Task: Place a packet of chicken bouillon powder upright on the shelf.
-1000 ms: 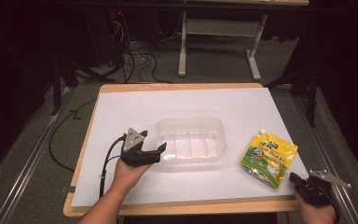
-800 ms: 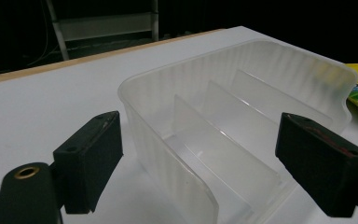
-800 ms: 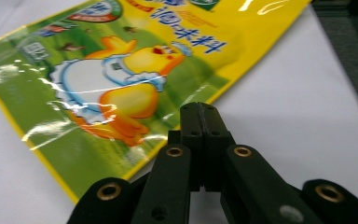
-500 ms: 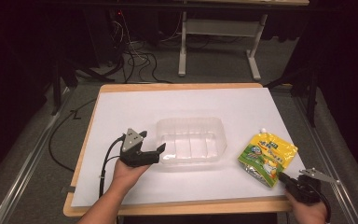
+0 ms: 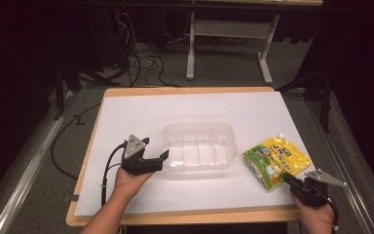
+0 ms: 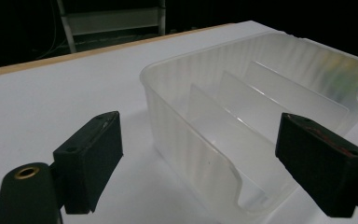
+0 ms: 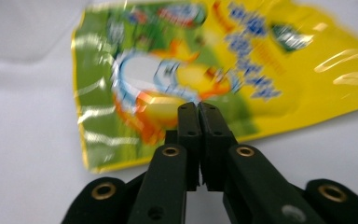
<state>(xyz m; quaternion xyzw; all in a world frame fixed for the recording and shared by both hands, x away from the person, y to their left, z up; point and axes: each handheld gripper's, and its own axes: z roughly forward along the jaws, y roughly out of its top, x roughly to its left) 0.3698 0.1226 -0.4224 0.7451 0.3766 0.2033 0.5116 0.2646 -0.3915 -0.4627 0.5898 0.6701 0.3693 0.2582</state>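
While I watched from the high view, the left gripper (image 5: 161,157) sat at the near left corner of the clear plastic container (image 5: 199,146), which stood near the middle of the white sheet (image 5: 141,109) covering the table (image 5: 185,89). Its jaws were spread wide, and in the left gripper view I saw them standing to either side of the container's (image 6: 256,116) near corner, one outside the wall over the sheet and the other over the inside, though I could not tell whether either touched the plastic. The container held thin upright dividers (image 6: 214,126) and nothing else that I could make out. To its right on the sheet lay the yellow and green pouch (image 5: 276,161), flat, just beside the container but apart from it. The right gripper (image 5: 288,179) pointed at the pouch's near edge from the table's near right corner. In the right gripper view its jaws were pressed together with nothing between them, their tips (image 7: 198,108) over the pouch's (image 7: 223,60) printed face; the pouch was blurred there, so I could not tell whether they touched it.
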